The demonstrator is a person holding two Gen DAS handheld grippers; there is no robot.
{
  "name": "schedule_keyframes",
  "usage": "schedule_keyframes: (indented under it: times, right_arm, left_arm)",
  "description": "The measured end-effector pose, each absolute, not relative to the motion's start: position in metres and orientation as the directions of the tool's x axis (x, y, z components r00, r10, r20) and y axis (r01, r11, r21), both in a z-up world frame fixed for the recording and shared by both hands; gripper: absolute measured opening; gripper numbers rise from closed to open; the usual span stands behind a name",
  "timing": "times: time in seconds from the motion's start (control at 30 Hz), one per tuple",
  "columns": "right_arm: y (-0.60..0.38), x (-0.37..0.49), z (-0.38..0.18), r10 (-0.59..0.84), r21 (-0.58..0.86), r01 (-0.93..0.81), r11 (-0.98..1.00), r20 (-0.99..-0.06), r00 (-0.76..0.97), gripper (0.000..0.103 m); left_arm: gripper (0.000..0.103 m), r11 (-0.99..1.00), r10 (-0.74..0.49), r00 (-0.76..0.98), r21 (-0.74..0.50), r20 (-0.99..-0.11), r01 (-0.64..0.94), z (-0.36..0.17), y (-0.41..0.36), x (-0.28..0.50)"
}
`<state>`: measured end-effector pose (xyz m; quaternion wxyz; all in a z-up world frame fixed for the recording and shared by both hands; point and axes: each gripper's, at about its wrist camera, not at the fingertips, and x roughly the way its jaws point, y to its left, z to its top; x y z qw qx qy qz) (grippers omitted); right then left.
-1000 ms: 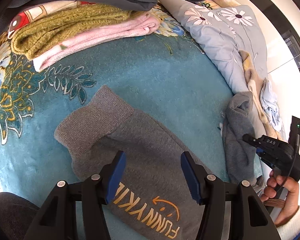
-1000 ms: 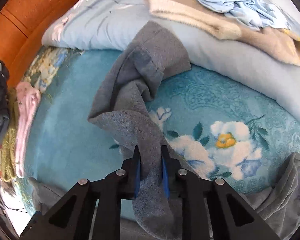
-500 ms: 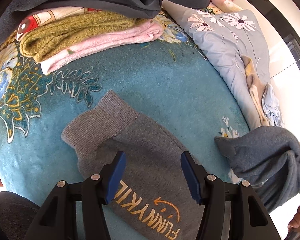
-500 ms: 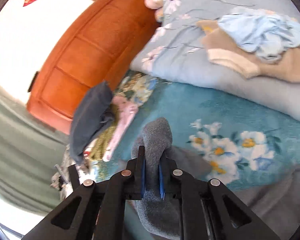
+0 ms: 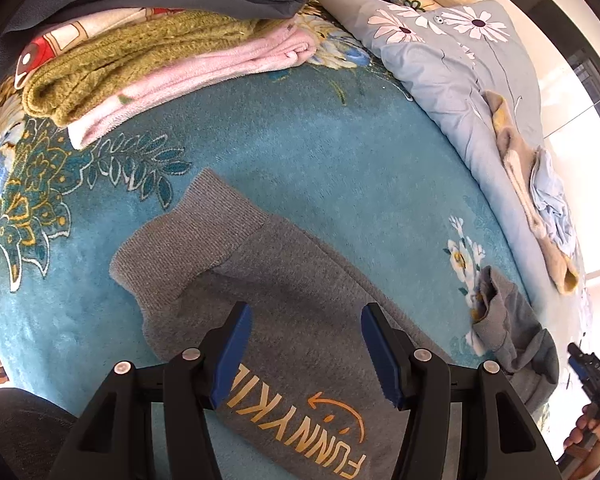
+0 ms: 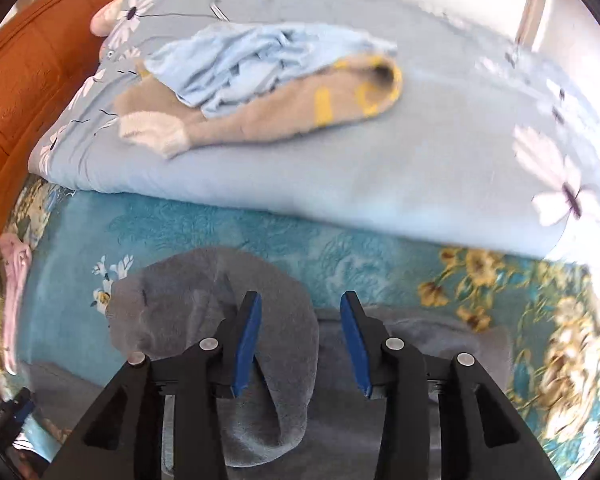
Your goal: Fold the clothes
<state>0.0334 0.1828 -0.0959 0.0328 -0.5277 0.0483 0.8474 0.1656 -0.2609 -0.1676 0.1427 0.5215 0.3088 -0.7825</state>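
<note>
On the teal blanket [image 6: 204,224], my right gripper [image 6: 300,336] has let go of the grey sweatshirt [image 5: 300,300] sleeve [image 6: 220,320], now folded inward; both grippers' fingers stand apart, empty.

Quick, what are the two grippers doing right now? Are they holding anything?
Left gripper: open, holding nothing, above the gray sweatshirt.
Right gripper: open, holding nothing, the gray sleeve lying under it.
</note>
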Motion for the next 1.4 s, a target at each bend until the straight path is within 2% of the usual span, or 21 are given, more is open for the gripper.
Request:
schedule_keyframes:
  times: [0.03, 0.1, 0.2, 0.27, 0.37, 0.53, 0.57, 0.6, 0.67, 0.7, 0.8, 1.0, 1.1, 1.17, 1.27, 1.4]
  right_arm:
    - [0.173, 0.035, -0.086, 0.009, 0.022, -0.058, -0.998, -0.877, -0.48, 0.043]
    - [0.139, 0.035, -0.079, -0.094, 0.048, 0.106, -0.993, -0.871, -0.482, 0.045]
    - [0.073, 0.035, -0.105, -0.246, 0.116, 0.36, -0.926, -0.908, -0.339, 0.047]
    - [0.038, 0.038, -0.135, -0.216, 0.081, 0.457, -0.886, -0.944, -0.251, 0.047]
    - [0.012, 0.044, -0.169, -0.119, -0.018, 0.528, -0.849, -0.967, -0.224, 0.047]
    - [0.009, 0.034, -0.191, -0.016, -0.112, 0.511, -0.852, -0.971, -0.24, 0.047]
    - [0.011, 0.03, -0.192, 0.001, -0.123, 0.489, -0.864, -0.97, -0.244, 0.043]
    - [0.014, 0.027, -0.192, 0.004, -0.122, 0.468, -0.875, -0.969, -0.245, 0.032]
    - [0.019, 0.021, -0.193, 0.001, -0.107, 0.435, -0.894, -0.972, -0.236, 0.017]
    - [0.022, 0.021, -0.19, -0.005, -0.102, 0.421, -0.902, -0.97, -0.245, 0.014]
    - [0.033, 0.02, -0.163, -0.079, -0.043, 0.383, -0.923, -0.952, -0.297, 0.012]
    - [0.035, 0.022, -0.044, -0.371, 0.231, 0.398, -0.888, -0.871, -0.321, 0.012]
    - [0.014, 0.033, 0.031, -0.587, 0.387, 0.526, -0.757, -0.756, -0.289, 0.012]
    - [-0.008, 0.052, 0.073, -0.683, 0.414, 0.642, -0.646, -0.689, -0.243, 0.012]
    - [-0.046, 0.062, 0.1, -0.718, 0.367, 0.758, -0.539, -0.671, -0.185, 0.012]
    - [-0.112, 0.035, 0.066, -0.617, 0.294, 0.802, -0.52, -0.779, -0.115, 0.012]
  left_arm:
    - [0.061, -0.774, 0.098, -0.41, -0.329, -0.907, 0.542, -0.168, -0.259, 0.164]
    - [0.061, -0.785, 0.097, -0.397, -0.316, -0.912, 0.532, -0.17, -0.255, 0.161]
    - [0.061, -0.799, 0.092, -0.389, -0.301, -0.916, 0.52, -0.17, -0.252, 0.16]
    - [0.061, -0.796, 0.089, -0.395, -0.304, -0.914, 0.524, -0.169, -0.253, 0.162]
    - [0.061, -0.778, 0.092, -0.401, -0.317, -0.911, 0.543, -0.17, -0.259, 0.165]
    - [0.061, -0.759, 0.109, -0.406, -0.34, -0.908, 0.556, -0.174, -0.263, 0.165]
    - [0.061, -0.764, 0.11, -0.403, -0.337, -0.908, 0.55, -0.174, -0.262, 0.164]
    - [0.061, -0.769, 0.111, -0.401, -0.334, -0.909, 0.545, -0.174, -0.26, 0.163]
    - [0.061, -0.779, 0.115, -0.397, -0.33, -0.911, 0.533, -0.174, -0.258, 0.16]
    - [0.061, -0.781, 0.117, -0.397, -0.331, -0.91, 0.529, -0.174, -0.257, 0.16]
    - [0.061, -0.772, 0.134, -0.403, -0.35, -0.905, 0.531, -0.175, -0.26, 0.16]
    - [0.061, -0.731, 0.163, -0.418, -0.394, -0.894, 0.557, -0.177, -0.268, 0.16]
    - [0.061, -0.743, 0.161, -0.425, -0.393, -0.891, 0.542, -0.174, -0.266, 0.159]
    - [0.061, -0.754, 0.16, -0.429, -0.391, -0.889, 0.528, -0.172, -0.264, 0.158]
    - [0.061, -0.755, 0.154, -0.44, -0.392, -0.885, 0.525, -0.17, -0.264, 0.159]
    - [0.061, -0.723, 0.166, -0.454, -0.421, -0.875, 0.548, -0.172, -0.273, 0.164]
